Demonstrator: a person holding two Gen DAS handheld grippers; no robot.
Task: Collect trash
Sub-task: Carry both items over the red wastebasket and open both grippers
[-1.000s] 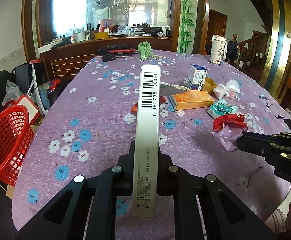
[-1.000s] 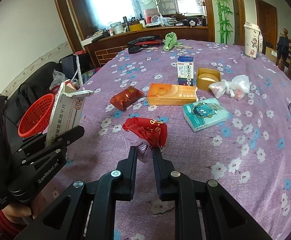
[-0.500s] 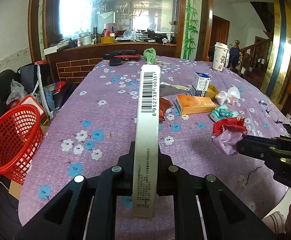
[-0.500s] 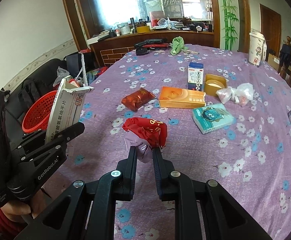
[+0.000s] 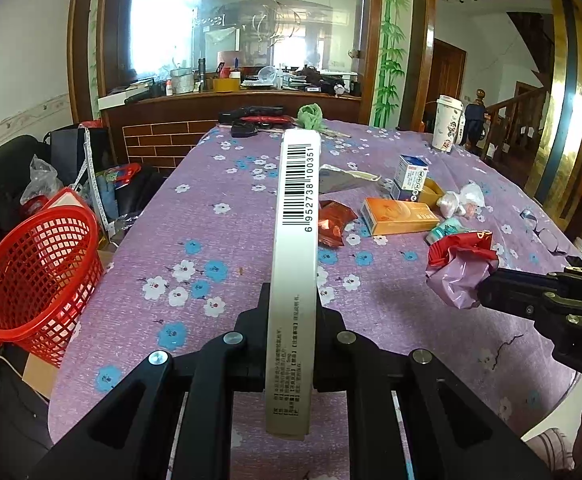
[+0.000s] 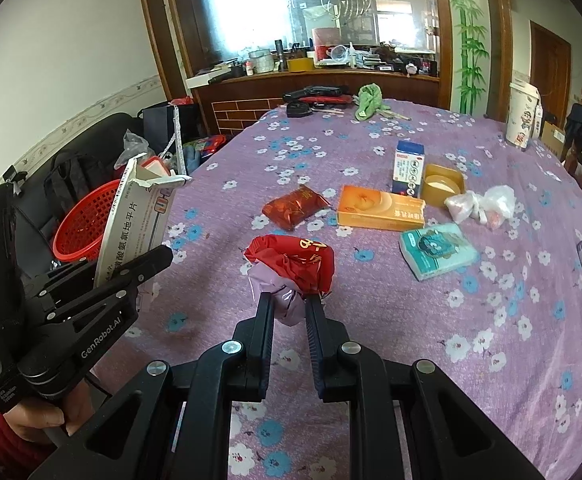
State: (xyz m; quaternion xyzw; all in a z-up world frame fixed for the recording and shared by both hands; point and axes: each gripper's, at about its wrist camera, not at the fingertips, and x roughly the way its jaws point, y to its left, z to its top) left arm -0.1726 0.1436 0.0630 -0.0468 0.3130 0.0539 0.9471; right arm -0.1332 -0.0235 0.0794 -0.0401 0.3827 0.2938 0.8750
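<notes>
**A:** Purple floral tablecloth [image 6: 371,352] now sits lower in both views than a second ago, so both pieces have been lifted off it. Left gripper [image 5: 291,312] is clamped on the white barcode carton [image 5: 295,240]; right gripper [image 6: 287,304] is pinched shut on the crumpled red-and-pink wrapper [image 6: 291,264].

**B:** Agreed, both picks look done. Red mesh basket [image 5: 39,272] is seen at 9 o'clock in the left wrist view, off the table edge, so a drop there is probably next. Orange box [image 6: 381,214], tissue pack [image 6: 437,254] and red foil packet [image 6: 295,208] are left around 1 o'clock.
</notes>
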